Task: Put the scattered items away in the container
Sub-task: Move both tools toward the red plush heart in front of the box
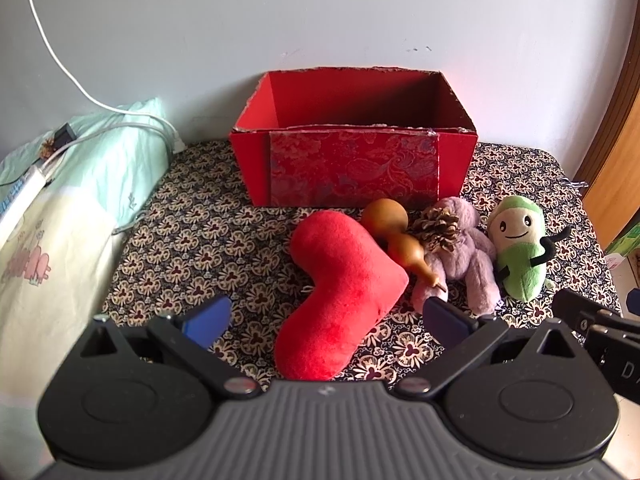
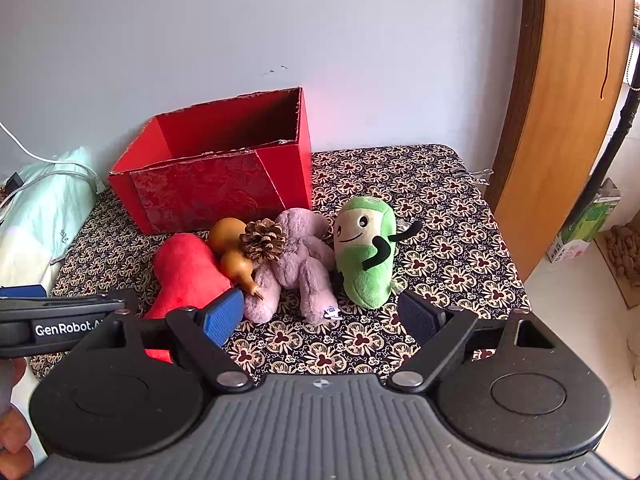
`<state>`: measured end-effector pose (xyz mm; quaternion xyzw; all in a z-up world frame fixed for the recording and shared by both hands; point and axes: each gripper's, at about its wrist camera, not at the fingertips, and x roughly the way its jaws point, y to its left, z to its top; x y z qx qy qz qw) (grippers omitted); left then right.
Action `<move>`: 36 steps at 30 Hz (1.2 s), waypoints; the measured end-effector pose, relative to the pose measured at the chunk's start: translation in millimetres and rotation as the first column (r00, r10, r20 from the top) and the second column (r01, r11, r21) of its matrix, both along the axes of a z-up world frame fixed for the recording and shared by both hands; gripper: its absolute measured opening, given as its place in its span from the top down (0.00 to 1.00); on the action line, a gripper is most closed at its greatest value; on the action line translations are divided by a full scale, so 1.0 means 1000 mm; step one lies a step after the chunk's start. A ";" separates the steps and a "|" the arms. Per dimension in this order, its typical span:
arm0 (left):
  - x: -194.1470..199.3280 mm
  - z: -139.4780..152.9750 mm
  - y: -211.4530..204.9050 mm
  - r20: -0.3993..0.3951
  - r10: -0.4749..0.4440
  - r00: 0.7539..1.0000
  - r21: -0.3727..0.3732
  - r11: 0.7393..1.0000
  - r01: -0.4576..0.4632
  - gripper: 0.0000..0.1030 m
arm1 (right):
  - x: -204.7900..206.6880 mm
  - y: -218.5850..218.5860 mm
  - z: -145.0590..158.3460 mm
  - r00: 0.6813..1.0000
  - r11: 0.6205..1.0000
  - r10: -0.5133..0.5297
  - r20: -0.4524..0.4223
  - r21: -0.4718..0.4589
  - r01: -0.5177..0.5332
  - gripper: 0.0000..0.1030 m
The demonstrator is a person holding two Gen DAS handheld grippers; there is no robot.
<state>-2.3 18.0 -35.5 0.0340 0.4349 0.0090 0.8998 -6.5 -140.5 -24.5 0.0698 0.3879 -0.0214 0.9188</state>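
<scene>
An open red box (image 1: 354,166) (image 2: 216,184) stands at the back of the patterned table. In front of it lie a red heart cushion (image 1: 340,296) (image 2: 188,276), a brown gourd (image 1: 394,240) (image 2: 234,252), a pine cone (image 1: 438,228) (image 2: 262,240), a purple plush (image 1: 466,256) (image 2: 298,260) and a green plush (image 1: 520,248) (image 2: 366,256). My left gripper (image 1: 326,318) is open, its fingers on either side of the heart's near end. My right gripper (image 2: 322,314) is open and empty, just in front of the purple and green plush.
Folded bedding (image 1: 60,208) with a white cable (image 1: 80,84) lies to the left of the table. A wooden door frame (image 2: 560,120) stands on the right. The table edge (image 2: 500,216) drops to the floor on the right. The left gripper's body (image 2: 60,328) shows at the right view's left.
</scene>
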 end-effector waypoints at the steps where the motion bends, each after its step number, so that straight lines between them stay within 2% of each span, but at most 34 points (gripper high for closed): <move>1: 0.000 0.000 0.000 -0.001 0.000 1.000 -0.002 1.000 0.000 0.01 | 0.000 0.001 0.000 1.000 1.000 0.000 0.001 0.001 0.000 0.16; 18: 0.005 0.001 0.003 0.016 -0.009 1.000 -0.002 1.000 0.009 0.01 | 0.006 0.002 0.000 1.000 1.000 -0.002 0.005 0.003 0.002 0.16; 36: 0.012 -0.007 0.005 -0.009 -0.010 1.000 -0.009 1.000 0.010 0.01 | 0.011 0.005 -0.003 1.000 1.000 0.010 -0.003 -0.007 -0.010 0.17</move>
